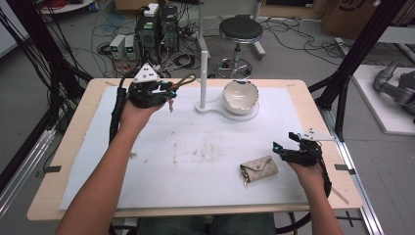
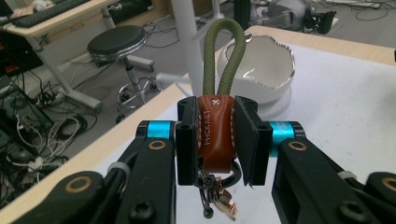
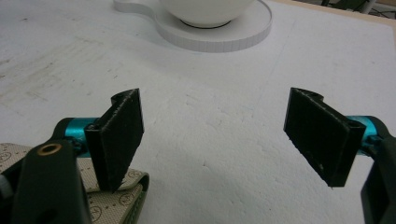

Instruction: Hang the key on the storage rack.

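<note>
My left gripper (image 1: 166, 90) is raised over the table's far left, shut on a keychain (image 2: 215, 133) with a brown leather tab and an olive cord loop (image 2: 225, 51); metal rings and a clasp dangle below the jaws. The loop points toward a white post (image 1: 203, 78) rising from a white stand. A white bowl (image 1: 240, 95) sits on that stand's round base. My right gripper (image 1: 281, 149) is open at the near right, just right of a beige patterned key pouch (image 1: 259, 168) lying on the white mat. In the right gripper view the pouch (image 3: 114, 198) lies beside the left jaw.
A white mat (image 1: 195, 147) covers most of the wooden table (image 1: 73, 147). Beyond the far edge stand a black stool (image 1: 240, 30), computer boxes (image 1: 156, 29) and tangled cables. A black frame leg (image 1: 342, 93) rises at the right side.
</note>
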The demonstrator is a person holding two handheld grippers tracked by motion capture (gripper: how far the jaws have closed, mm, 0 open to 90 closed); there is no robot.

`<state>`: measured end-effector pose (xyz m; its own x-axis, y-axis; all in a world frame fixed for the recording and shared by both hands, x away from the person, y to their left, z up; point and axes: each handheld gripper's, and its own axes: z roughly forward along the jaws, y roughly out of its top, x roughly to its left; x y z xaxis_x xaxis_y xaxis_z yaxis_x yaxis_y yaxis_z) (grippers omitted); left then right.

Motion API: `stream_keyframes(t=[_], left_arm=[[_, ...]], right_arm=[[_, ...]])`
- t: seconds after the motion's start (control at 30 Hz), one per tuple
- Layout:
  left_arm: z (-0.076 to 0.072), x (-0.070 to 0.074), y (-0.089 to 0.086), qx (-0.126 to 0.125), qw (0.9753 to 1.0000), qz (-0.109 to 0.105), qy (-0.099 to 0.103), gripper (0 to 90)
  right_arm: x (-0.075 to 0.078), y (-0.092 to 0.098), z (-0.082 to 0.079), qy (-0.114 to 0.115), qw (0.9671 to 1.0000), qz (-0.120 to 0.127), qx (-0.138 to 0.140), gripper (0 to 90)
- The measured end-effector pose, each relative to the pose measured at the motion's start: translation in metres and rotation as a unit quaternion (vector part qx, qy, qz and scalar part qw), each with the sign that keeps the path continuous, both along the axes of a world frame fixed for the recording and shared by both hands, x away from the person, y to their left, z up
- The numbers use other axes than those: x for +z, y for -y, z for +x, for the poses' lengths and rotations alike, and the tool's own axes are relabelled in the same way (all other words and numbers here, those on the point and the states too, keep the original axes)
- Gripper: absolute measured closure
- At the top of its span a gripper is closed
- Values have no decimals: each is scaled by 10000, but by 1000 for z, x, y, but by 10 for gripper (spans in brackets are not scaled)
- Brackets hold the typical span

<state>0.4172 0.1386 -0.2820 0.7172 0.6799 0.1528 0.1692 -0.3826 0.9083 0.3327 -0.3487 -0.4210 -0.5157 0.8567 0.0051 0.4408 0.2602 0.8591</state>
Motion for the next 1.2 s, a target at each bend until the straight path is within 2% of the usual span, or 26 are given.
stream_keyframes(t=[0.13,0.27,0.47,0.7,0.9,1.03,1.17,1.2], left_arm=[[9,8,12,-19,10000,62,42,709],[15,8,21,-57,9999,140,19,709],[20,5,28,-37,9998,193,-20,709],[28,0,30,133,9994,324,-64,709],[36,-7,38,174,9986,489,-121,709],[41,-12,40,215,9984,496,-190,707],[45,-16,39,268,9983,437,-288,662],[46,-17,38,330,9981,430,-303,597]], right_arm=[[0,0,0,-3,10000,-1,-6,204],[0,1,0,-8,10000,14,-21,205],[-1,2,0,-18,10000,29,-38,205],[-1,2,0,-25,10000,6,-25,205],[-1,1,0,-47,10000,14,-33,205],[-1,0,1,-51,10000,-4,-25,205],[-2,1,1,-55,10000,5,-23,204],[-2,1,1,-55,10000,0,-22,205]])
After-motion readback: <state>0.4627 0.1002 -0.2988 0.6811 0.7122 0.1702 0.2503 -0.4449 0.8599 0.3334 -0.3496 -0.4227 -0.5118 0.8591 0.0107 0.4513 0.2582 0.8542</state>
